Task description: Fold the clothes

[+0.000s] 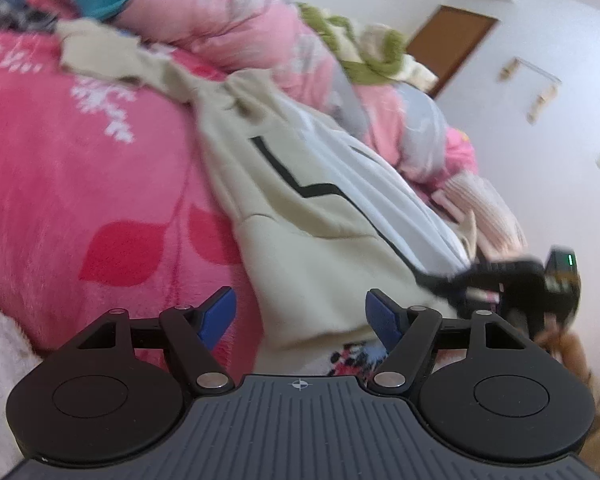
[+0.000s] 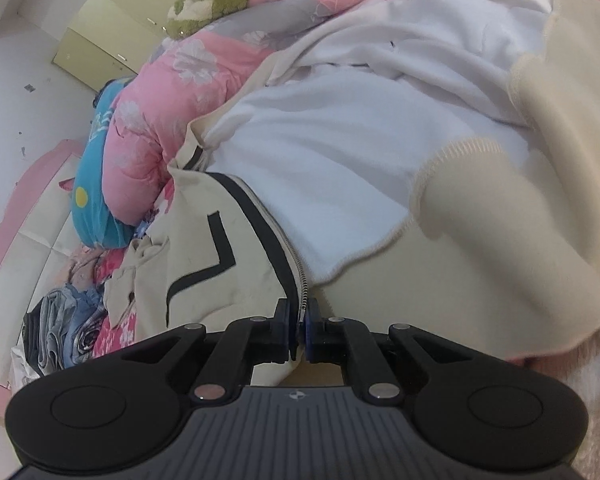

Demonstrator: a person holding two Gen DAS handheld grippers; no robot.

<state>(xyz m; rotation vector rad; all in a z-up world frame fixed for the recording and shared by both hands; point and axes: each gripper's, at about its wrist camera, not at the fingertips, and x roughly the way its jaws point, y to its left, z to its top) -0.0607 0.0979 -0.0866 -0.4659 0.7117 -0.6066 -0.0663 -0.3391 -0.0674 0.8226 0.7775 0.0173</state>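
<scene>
A cream jacket [image 1: 300, 240] with a black zigzag stripe and white fleece lining lies opened on the pink bed. In the left wrist view my left gripper [image 1: 300, 298] is open, and the jacket's lower hem lies between its blue pads [image 1: 220, 312] without being pressed. My right gripper [image 2: 299, 314] is shut on the jacket's [image 2: 220, 288] zipper edge near the hem. From the left wrist view the right gripper [image 1: 440, 282] shows blurred at the jacket's right edge, pinching the fabric.
The jacket rests on a pink blanket [image 1: 80, 160] with red leaves. Behind it are a pink flowered quilt [image 1: 228, 20], a green-and-white plush [image 1: 356, 48] and a pink knit garment [image 1: 484, 208]. A teal cushion [image 2: 96, 208] and a clothes pile [image 2: 60, 336] lie near the bed's head.
</scene>
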